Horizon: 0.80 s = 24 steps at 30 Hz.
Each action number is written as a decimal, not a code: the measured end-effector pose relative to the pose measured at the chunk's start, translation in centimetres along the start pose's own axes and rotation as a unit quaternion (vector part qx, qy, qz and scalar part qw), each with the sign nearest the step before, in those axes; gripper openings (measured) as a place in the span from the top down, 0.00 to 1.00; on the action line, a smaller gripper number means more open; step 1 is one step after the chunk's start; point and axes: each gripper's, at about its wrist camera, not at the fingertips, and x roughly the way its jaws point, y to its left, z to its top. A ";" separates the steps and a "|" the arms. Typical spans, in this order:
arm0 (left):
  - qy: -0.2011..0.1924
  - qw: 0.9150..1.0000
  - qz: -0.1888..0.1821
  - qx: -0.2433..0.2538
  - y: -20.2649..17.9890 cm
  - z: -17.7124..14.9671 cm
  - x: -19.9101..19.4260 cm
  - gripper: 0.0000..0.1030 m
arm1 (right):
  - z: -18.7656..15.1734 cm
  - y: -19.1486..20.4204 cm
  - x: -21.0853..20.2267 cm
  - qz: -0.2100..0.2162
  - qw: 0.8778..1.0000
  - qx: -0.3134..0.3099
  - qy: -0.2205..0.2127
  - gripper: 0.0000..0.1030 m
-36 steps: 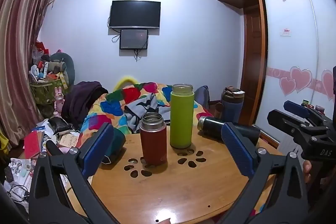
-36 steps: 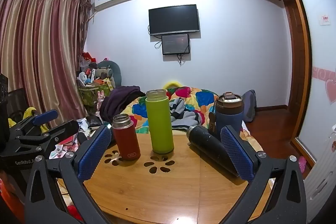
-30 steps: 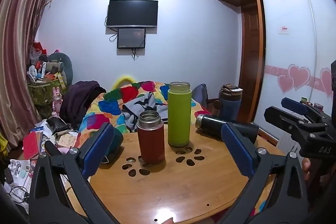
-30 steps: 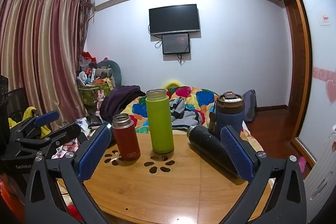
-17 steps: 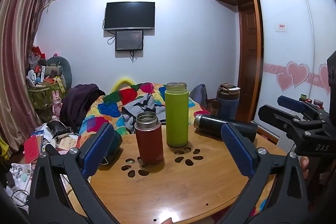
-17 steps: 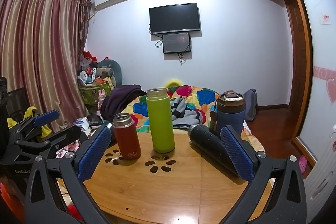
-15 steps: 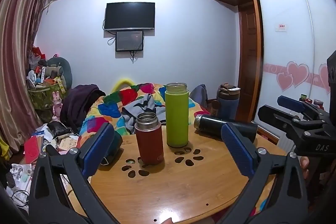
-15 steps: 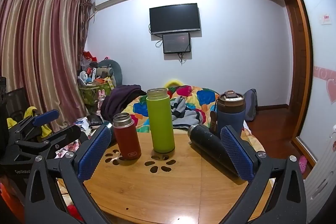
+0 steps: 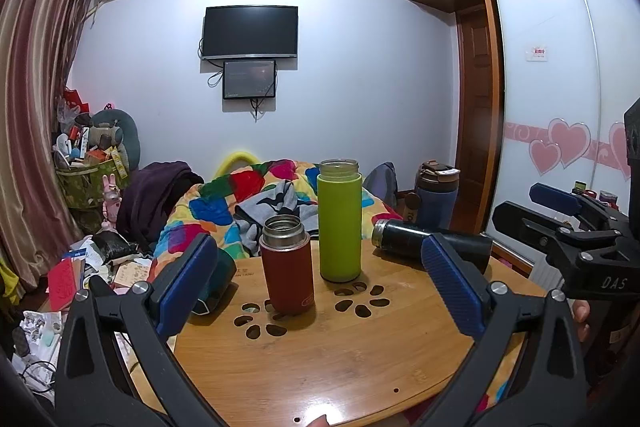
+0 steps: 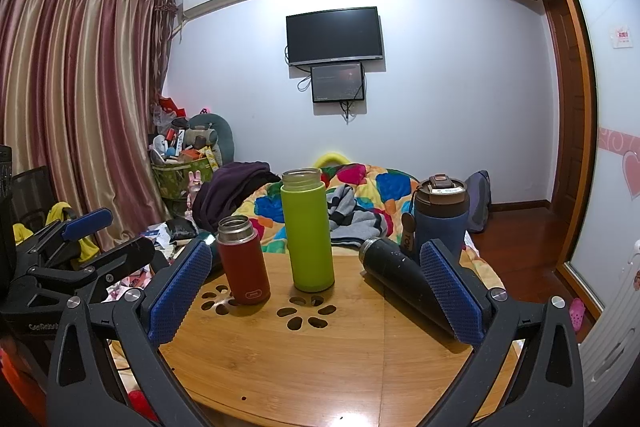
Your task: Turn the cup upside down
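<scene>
1. My left hand-held gripper [image 9: 320,279] is released, its blue pads wide apart with nothing between them. It hangs over the near edge of the round wooden surface [image 9: 340,359].
2. My right hand-held gripper [image 10: 316,287] is also released and grasps nothing.
3. The task does not say which cup. I judge it is one of the two that stand upright with an open mouth: the red cup [image 9: 286,265] or the taller green cup [image 9: 340,221]. They stand just beside each other near the middle of the surface, above the flower-shaped cut-outs.
4. A black bottle [image 10: 400,285] lies on its side at the right, and a blue mug with a lid [image 10: 440,215] is behind it.
5. Risk: the two cups are close, so a wide pad may push the neighbour over when I reach for one.
6. Risk: the bodies are smooth cylinders and look matte; the red one has a shiny steel neck. If I grasp at the metal neck, I think it may slip during the turn.
7. Risk: the black bottle is round and could roll if touched.
8. Whether the cups contain liquid, I cannot tell.
</scene>
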 end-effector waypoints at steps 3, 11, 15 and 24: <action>0.001 1.000 0.000 -0.001 0.1 0.0 0.0 0.00 | -0.1 0.1 0.0 0.001 1.000 0.001 0.000 0.00; 0.001 1.000 0.001 -0.002 0.2 0.0 0.0 0.00 | 0.0 0.0 0.0 0.001 1.000 0.000 0.001 0.00; 0.000 1.000 0.000 -0.002 0.2 0.0 0.1 0.00 | 0.0 0.0 0.0 0.001 1.000 0.000 0.001 0.00; 0.000 1.000 0.001 -0.003 0.3 -0.1 0.1 0.00 | 0.0 0.1 0.0 0.001 1.000 0.000 0.000 0.00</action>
